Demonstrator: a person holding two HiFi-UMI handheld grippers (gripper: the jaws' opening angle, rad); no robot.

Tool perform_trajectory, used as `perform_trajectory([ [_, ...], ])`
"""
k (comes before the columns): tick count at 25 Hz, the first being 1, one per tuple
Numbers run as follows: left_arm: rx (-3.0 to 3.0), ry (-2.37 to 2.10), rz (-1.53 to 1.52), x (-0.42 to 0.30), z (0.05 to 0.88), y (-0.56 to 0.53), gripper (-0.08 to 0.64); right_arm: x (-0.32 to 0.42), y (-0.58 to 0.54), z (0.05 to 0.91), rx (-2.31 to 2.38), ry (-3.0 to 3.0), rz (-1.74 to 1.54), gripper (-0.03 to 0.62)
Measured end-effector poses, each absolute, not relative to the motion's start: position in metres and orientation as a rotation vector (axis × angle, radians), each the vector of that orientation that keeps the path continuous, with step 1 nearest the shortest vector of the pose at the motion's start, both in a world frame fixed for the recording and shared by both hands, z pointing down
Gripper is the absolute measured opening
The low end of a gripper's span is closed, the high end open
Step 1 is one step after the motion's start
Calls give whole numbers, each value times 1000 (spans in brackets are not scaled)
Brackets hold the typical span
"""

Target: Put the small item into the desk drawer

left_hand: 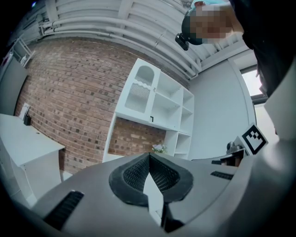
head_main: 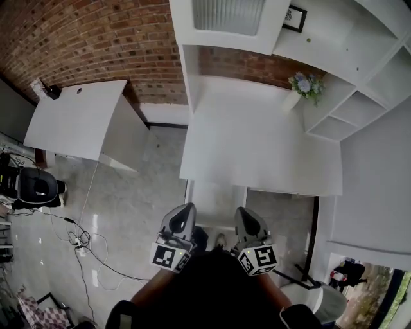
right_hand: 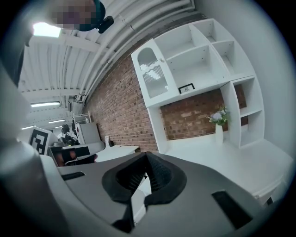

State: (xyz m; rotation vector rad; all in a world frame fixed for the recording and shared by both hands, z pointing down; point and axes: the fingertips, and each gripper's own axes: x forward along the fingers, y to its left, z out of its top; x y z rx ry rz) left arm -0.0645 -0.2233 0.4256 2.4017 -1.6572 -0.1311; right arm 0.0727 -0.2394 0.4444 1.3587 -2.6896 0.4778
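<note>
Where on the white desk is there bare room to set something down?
Nearly the whole desk top is bare, from the brick wall at the back to the front edge, and from its left edge across to the shelf unit. The only occupied spot is the back right corner, where the flower vase stands beside the shelves.

This is an office-like workroom. A white counter (head_main: 257,148) topped with open shelving (head_main: 359,83) stands against a bare brick wall (head_main: 83,38), and a second white counter (head_main: 74,119) sits at the upper left. Loose cables (head_main: 90,244) trail over the pale floor (head_main: 128,193) at lower left, and a vase of flowers (head_main: 307,85) and a framed picture (head_main: 295,18) sit at upper right.
</note>
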Motion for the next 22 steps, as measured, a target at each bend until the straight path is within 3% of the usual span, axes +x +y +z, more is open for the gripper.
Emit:
perform_trajectory([
  [22,2414,-1635,-162,-65,429,-217,23,62,-233,444,1342,-2676,431,14],
])
